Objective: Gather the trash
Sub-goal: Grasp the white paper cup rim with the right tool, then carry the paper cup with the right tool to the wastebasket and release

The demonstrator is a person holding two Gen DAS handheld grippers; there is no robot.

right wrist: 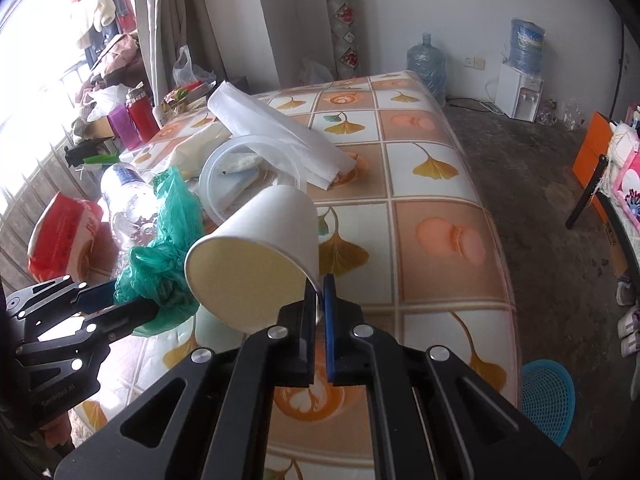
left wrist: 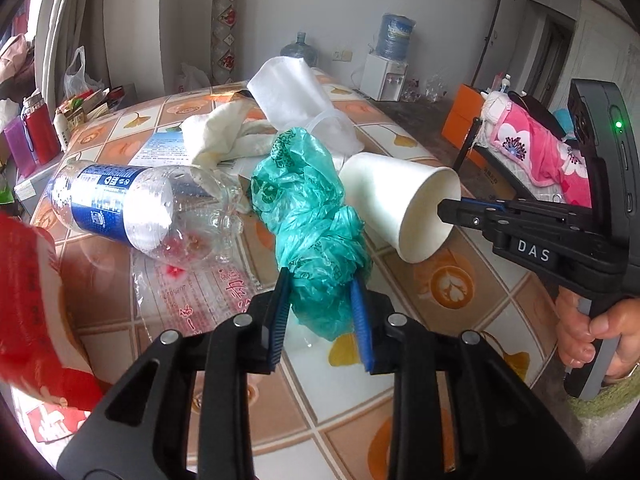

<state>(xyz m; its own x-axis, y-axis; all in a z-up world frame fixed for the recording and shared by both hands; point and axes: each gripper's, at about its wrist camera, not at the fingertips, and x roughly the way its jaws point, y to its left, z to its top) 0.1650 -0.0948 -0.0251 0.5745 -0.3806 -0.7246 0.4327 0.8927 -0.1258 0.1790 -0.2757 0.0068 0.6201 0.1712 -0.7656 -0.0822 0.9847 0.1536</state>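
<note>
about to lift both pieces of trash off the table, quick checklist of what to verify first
1. Right claw shut on paper cup rim: ok.
2. Left claw pads against green plastic bag: ok; firmness cannot tell.
3. Cup empty: ok, interior looks clean.
4. Bag free of plastic bottle beside it: cannot tell.
5. Blue basket on the floor unobstructed: ok.

light: daylight, window (right wrist: 36, 92) left of my claw blown out | edges: fisheye-bent, dark corners | blur: red packet (left wrist: 28, 304) near-left
</note>
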